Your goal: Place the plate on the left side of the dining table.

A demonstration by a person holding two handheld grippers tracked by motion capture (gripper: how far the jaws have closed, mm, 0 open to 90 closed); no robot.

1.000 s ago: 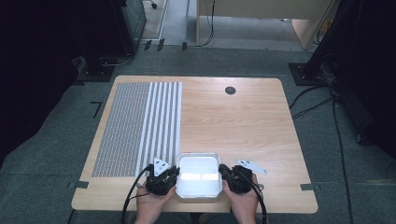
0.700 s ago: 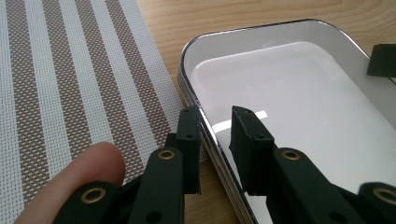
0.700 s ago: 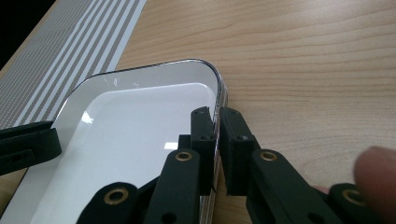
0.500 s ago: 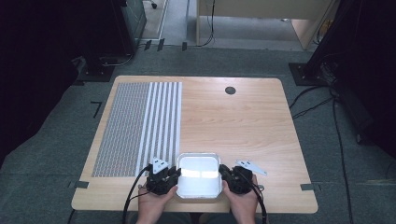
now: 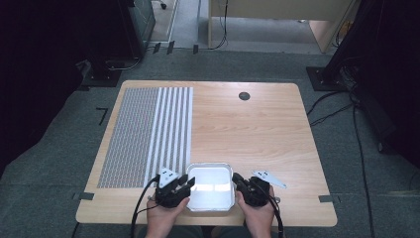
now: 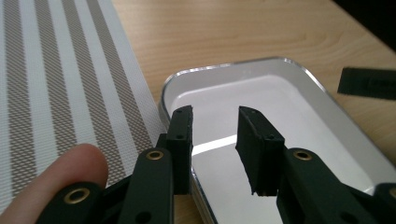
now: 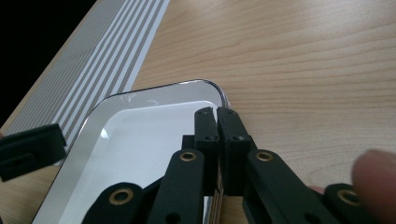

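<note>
Right tool (image 7: 217,114) pinches the tray (image 7: 140,95) rim, mostly hidden; left tool (image 6: 215,123) gapes astride the opposite rim.

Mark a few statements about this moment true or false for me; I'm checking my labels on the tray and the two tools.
1. The metal tray lies at the table's near edge, between the two hands. True.
2. The left tool is shut tight. False: its jaws stand apart, astride the tray's rim.
3. The right tool has its jaws pressed together at the tray's rim. True.
4. The tray holds food. False: it is empty, its bottom bare and shiny.
5. The striped mat covers the table's right half. False: it lies on the left part, as seen from the high view.
</note>
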